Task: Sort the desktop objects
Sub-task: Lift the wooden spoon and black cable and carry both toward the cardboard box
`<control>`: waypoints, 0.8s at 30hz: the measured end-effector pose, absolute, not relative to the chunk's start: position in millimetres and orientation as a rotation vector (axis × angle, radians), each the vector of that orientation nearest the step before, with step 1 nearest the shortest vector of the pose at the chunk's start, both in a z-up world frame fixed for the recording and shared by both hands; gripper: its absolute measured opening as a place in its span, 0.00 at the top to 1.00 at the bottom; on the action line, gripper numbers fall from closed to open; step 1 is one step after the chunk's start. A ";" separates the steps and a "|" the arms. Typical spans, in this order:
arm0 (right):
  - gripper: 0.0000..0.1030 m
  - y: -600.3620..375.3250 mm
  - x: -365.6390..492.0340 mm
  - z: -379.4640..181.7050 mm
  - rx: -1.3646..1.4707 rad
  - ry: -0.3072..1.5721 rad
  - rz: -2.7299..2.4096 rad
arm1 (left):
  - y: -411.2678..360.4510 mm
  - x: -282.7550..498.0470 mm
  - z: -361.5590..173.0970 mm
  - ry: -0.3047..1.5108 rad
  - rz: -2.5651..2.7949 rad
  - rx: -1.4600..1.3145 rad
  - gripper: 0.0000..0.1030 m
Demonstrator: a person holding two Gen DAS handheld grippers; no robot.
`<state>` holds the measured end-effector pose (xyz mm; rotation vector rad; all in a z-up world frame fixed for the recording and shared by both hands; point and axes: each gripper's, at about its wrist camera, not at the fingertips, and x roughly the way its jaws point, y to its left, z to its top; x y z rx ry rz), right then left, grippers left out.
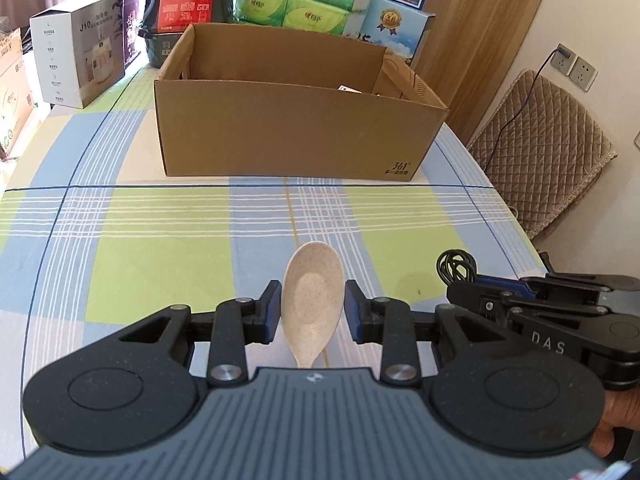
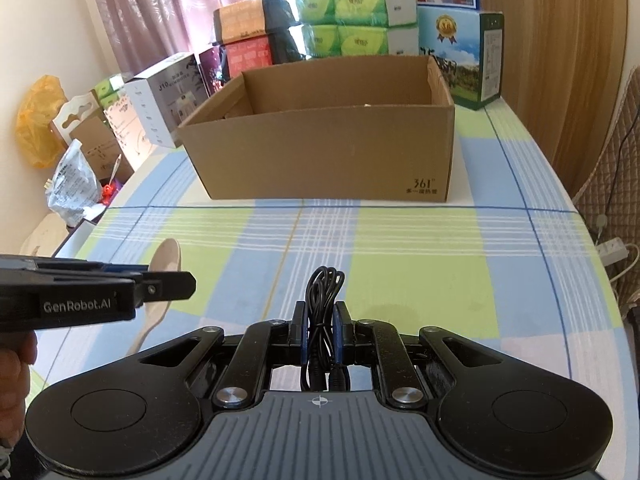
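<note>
Left gripper (image 1: 311,312): lower centre of the left wrist view; fingers apart, standing either side of the spoon's bowl. The left pad looks to touch it and a sliver of gap shows at the right pad — not a firm grip, by my judgement.
Spoon (image 1: 312,304): pale speckled, bowl pointing up-frame toward the box, handle running back under the gripper body.
Right gripper (image 2: 319,328): lower centre of the right wrist view; fingers drawn together, clamped on the cable bundle.
Cable bundle (image 2: 322,312): black, coiled, its loop standing above the pads and two plugs hanging below them.
Cardboard box (image 1: 288,136): open-topped, upper centre of both views, on the checked tablecloth (image 1: 160,248); well apart from both grippers.
Risk, spoon: the curved, smooth bowl may slip or swivel if the fingers close on its widest part.
Risk, cable: the bundle may loosen and trail a loop or plug, catching the box's near wall on the way in.
Risk, crowding: the grippers sit side by side; moving both to the box at once may knock them together.
View difference, left: shows the finger spacing at the spoon, and something small and white inside the box at its right end.
View difference, right: shows the cable clamp and plugs; the spoon appears only side-on at left, behind the other gripper.
</note>
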<state>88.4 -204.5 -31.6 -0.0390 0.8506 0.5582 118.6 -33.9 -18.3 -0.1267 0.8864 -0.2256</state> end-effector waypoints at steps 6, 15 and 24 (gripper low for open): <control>0.92 -207.3 80.3 -21.4 -0.034 0.841 0.567 | -38.9 106.4 -11.2 0.885 -0.232 -0.125 0.73; 0.91 -211.9 75.4 -10.6 -0.034 0.822 0.564 | -43.0 99.4 -2.7 0.874 -0.239 -0.123 0.73; 0.91 -213.5 77.5 -2.2 -0.052 0.807 0.565 | -38.9 104.9 9.3 0.859 -0.231 -0.102 0.73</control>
